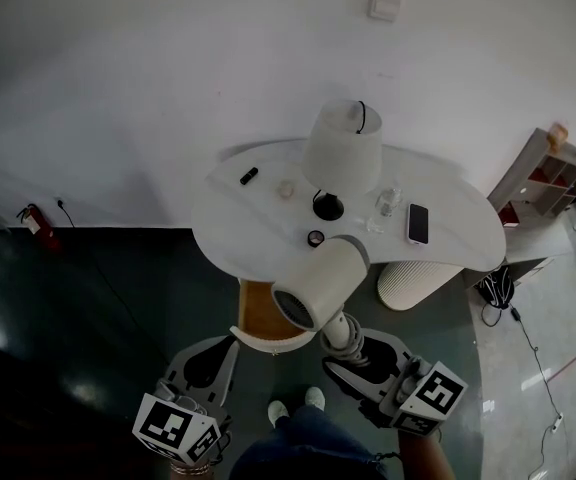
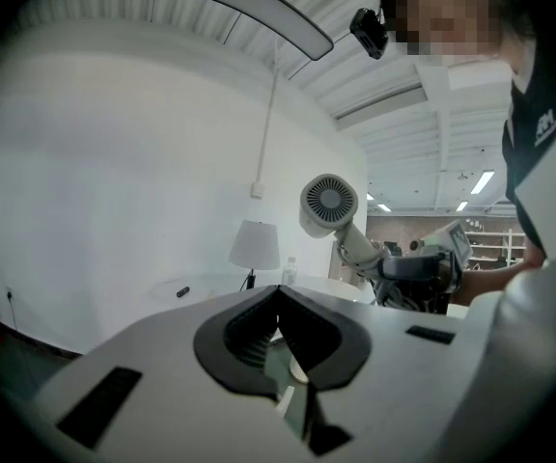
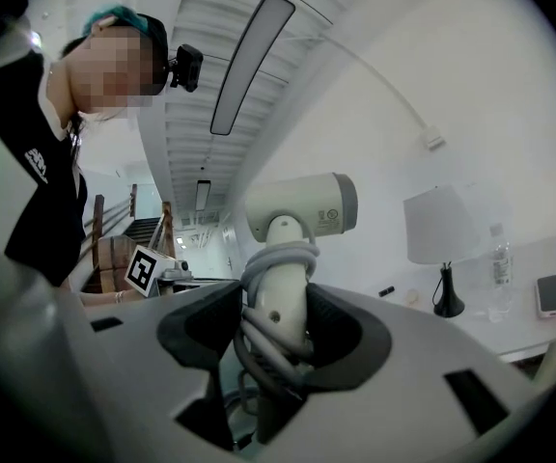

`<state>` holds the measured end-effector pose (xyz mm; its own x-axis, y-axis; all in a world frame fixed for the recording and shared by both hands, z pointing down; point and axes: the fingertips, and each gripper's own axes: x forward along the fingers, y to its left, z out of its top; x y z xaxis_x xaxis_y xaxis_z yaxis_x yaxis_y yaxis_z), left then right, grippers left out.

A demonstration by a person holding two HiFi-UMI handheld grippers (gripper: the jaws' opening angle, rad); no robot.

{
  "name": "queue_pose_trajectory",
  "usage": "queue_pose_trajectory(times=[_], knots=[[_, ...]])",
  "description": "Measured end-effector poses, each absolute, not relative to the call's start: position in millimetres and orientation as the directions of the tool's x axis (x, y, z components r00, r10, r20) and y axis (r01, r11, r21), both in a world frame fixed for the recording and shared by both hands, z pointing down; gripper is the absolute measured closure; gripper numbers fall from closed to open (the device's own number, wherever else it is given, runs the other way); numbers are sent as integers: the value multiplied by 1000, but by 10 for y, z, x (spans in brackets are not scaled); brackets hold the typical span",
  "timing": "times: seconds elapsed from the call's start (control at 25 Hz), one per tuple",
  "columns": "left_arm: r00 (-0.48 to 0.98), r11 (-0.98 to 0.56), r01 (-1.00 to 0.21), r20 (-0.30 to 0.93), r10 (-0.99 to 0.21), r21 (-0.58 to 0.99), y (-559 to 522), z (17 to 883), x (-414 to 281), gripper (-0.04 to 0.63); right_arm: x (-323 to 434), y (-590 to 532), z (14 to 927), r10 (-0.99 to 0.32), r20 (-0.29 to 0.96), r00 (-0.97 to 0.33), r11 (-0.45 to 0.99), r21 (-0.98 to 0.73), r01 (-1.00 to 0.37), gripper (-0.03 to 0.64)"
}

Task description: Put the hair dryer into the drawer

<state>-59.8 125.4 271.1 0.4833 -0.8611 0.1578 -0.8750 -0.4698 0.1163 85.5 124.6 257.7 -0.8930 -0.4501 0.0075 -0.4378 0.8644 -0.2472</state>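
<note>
My right gripper (image 1: 354,356) (image 3: 276,307) is shut on the handle of the white hair dryer (image 1: 320,283) (image 3: 302,205), with the cord wound round that handle. The dryer is held upright in the air in front of the white table (image 1: 458,238), its barrel over a white-rimmed, brown-bottomed compartment (image 1: 260,316) that looks like an open drawer below the table edge. My left gripper (image 1: 228,344) (image 2: 280,293) hangs to the left of the dryer with its fingertips together and nothing between them. The left gripper view shows the dryer (image 2: 329,204) and the right gripper (image 2: 423,268) off to its right.
On the table stand a white lamp (image 1: 343,148), a clear bottle (image 1: 388,200), a phone (image 1: 418,223) and small items. A ribbed white bin (image 1: 415,283) sits under the table's right side. A shelf unit (image 1: 548,173) is at the far right, a fire extinguisher (image 1: 32,220) on the left.
</note>
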Motion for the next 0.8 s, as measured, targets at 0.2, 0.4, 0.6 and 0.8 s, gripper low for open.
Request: queue_pose_trajectory(times=[0.2,0.4,0.6,0.8], knots=[[471,-457,-882,159,-868,119,1153,2764,-627,580,774,1146,2576,-419,-11,-908,874,-276,-400,397],[448,-434,-894,166,-879,116,1006,2769,-637,580,830,955,2692,-395,19,-918,882,-273,-385,396],[425,-411,-905,167,-890,111,835,2745,-643,580,829,795,2729,-334,60,-941,910,-238,-338,396],[409,-396,-912,168,-897,110,681,2756,-637,580,873,638,2801,-299,85,-950,922,-231,-311,396]])
